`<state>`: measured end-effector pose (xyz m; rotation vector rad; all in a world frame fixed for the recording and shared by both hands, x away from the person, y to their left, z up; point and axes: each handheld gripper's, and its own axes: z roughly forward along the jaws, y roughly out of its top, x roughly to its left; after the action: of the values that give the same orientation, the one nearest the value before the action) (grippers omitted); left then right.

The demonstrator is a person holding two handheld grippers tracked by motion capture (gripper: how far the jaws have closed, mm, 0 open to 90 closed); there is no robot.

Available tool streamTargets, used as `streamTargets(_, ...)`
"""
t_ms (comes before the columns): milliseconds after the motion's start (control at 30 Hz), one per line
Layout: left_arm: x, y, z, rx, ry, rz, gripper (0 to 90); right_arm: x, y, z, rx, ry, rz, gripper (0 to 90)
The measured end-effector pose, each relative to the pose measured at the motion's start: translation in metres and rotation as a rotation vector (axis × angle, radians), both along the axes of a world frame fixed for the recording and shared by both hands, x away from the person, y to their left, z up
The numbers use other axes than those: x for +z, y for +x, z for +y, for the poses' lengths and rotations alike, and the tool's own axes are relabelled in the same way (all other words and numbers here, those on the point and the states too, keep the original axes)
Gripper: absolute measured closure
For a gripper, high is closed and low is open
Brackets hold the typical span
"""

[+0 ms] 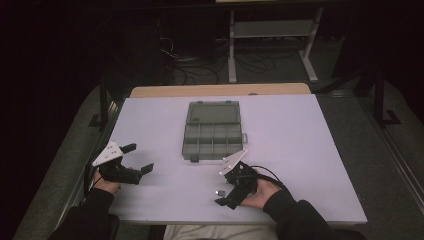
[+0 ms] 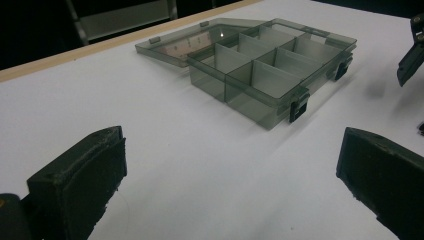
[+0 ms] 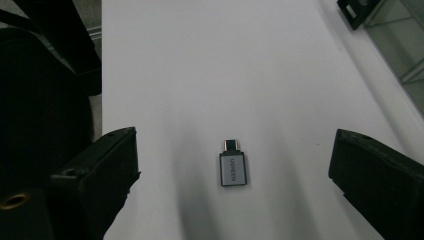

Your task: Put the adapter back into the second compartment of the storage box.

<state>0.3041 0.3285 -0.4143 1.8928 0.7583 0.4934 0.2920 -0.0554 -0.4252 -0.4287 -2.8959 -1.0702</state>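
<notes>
Tongs on the right (image 3: pixel 235 165) are wide open and hold nothing; the little adapter (image 3: pixel 233 167) lies on the bench (image 3: pixel 225 75) between them. Lower straight, then squeeze gently. Left tongs (image 2: pixel 230 185) wait wide open, facing the open box (image 2: pixel 265 65).

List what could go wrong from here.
1. The adapter is small and lies flat on the table; the open right gripper may pinch its edge and flick it away.
2. The box has narrow compartments, so a drop might land in the wrong cell or on a divider.
3. The open lid and box may slide if bumped; the left gripper holds nothing.
</notes>
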Motion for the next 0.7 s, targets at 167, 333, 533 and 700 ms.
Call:
streamTargets(167, 0.0000, 0.0000, 0.0000, -0.001, 0.000, 0.000, 0.0, -0.0027, 0.0008, 0.0044, 0.023, -0.018, 0.019, 12.0)
streamTargets(333, 0.0000, 0.0000, 0.0000, -0.001, 0.000, -0.001, 0.0, -0.0038, 0.0012, 0.0063, 0.034, -0.029, 0.027, 14.8)
streamTargets(533, 0.0000, 0.0002, 0.0000, -0.003, 0.000, -0.001, 0.0, -0.0052, 0.0007, 0.0073, 0.054, -0.055, 0.032, 24.7)
streamTargets(700, 0.0000, 0.0001, -0.0001, -0.003, -0.001, 0.000, 0.0, -0.0071, 0.0016, 0.0076, 0.055, -0.070, 0.036, 30.7)
